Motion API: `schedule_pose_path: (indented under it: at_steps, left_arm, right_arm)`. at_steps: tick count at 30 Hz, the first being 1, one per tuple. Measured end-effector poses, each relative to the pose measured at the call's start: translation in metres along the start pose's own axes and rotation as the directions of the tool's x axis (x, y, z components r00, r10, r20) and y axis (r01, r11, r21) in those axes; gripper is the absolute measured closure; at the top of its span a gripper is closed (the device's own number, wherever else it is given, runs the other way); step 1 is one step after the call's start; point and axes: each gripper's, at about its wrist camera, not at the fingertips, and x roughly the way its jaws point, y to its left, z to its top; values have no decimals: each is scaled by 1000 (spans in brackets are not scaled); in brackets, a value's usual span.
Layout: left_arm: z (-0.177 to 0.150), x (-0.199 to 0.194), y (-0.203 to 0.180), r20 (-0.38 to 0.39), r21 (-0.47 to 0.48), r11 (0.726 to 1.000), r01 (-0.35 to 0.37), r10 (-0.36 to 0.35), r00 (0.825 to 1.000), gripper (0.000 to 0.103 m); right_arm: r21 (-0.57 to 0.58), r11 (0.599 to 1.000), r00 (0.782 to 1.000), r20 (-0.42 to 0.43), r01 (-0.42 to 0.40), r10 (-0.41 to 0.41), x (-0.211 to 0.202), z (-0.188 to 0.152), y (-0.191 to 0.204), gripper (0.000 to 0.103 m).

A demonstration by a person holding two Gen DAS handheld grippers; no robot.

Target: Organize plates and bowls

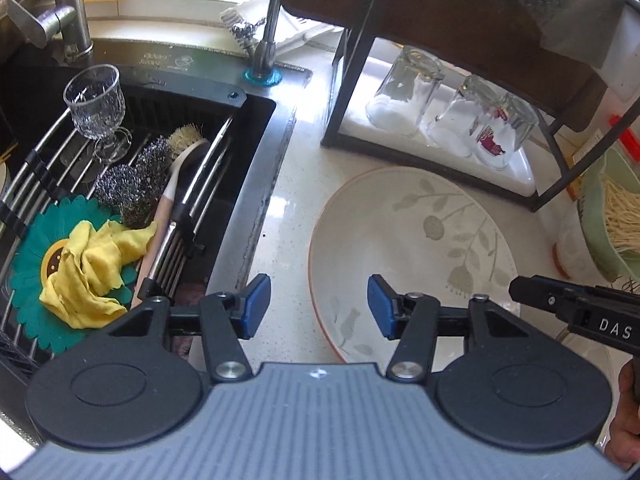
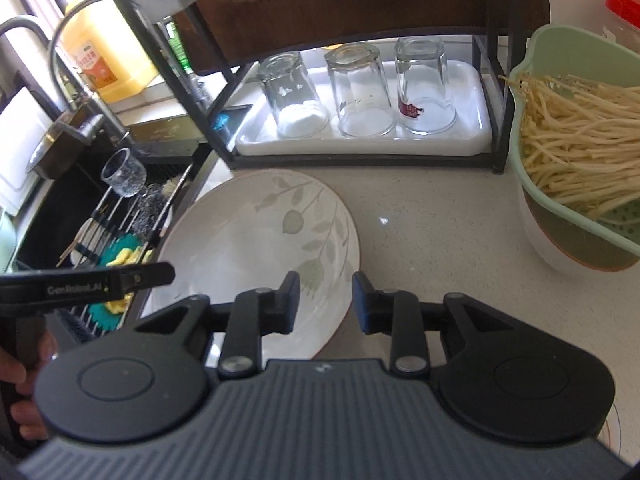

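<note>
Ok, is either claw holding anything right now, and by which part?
Nothing is held. The left claw and the right claw are both open above the plate, gripping neither its rim nor anything else.

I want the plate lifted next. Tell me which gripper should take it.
Right, probably. The right gripper is open and straddles the near rim of the round white leaf-patterned plate. The left gripper, also open, has only one finger over the plate's edge.

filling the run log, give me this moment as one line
step: approach plate | left gripper: open, empty | right gripper: open, empty | plate: flat on counter, ungrasped
</note>
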Motion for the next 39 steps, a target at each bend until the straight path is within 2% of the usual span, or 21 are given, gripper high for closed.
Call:
schedule_pose_path:
  at_steps: [4,12,14,15,21,23,28,39]
  left_arm:
    - [3,4,3,7,-11,1000,10,-10,1000,45]
    - [4,21,-1,-29,3,999,35,-34,999,62]
    - [4,24,-2,-37,-2,998,59,-59,998,63]
    - [4,26,-3,-38,-5,998,62,-62,997,64]
    - [3,31,-6,-38,12,999,43,-43,998,68]
    - [4,32,-5,-31,22,999,32,-31,999,73]
    - [5,31,-5,-35,5,1000,20,-20,999,73]
    - [-2,14,-11,-68,-9,999,53,-54,996,74]
  right_arm:
    - [11,1000,1000,4,6,-6,8,4,-2,70]
    - [14,1000,999,-29,24,-24,25,3,-7,70]
    - [9,1000,999,-39,21,-20,29,3,-8,71]
    - [10,1000,999,-35,19,-18,30,3,-8,78]
    - [5,1000,999,-39,2,-2,37,7,-9,82]
    - [4,1000,999,-49,-6,6,41,7,-10,84]
    - [-4,999,998,-51,-46,46,43,9,-15,85]
    - [-8,998,995,-79,-69,68,24,5,-19,85]
